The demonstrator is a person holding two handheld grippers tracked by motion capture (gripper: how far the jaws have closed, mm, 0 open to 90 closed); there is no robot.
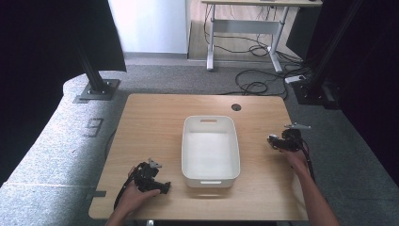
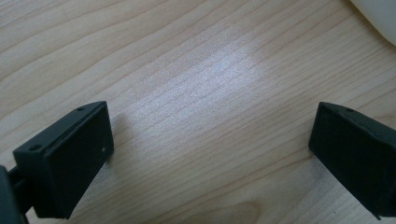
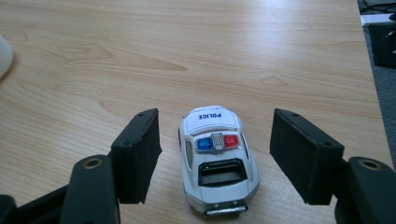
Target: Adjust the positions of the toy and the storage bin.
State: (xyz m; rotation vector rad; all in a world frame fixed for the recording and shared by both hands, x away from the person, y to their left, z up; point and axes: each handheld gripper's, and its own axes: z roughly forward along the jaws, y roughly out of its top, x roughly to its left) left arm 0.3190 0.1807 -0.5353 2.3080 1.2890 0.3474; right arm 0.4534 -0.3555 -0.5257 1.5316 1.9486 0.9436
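While right tongs [image 3: 215, 154] straddle toy police car [image 3: 215, 158] untouching, table edge [image 3: 369, 88] near

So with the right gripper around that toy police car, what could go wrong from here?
1. The car sits between the open fingers without touching either; closing off-centre could push it sideways on its wheels, so it might roll away.
2. It lies near the table edge on the right, so a nudge may send it off.
3. The bin has raised walls; a low carry could clip its rim.

White bin [image 1: 210, 175] mid-table [image 1: 150, 122]; desk [image 1: 244, 23] and floor cables [image 1: 254, 84] beyond.
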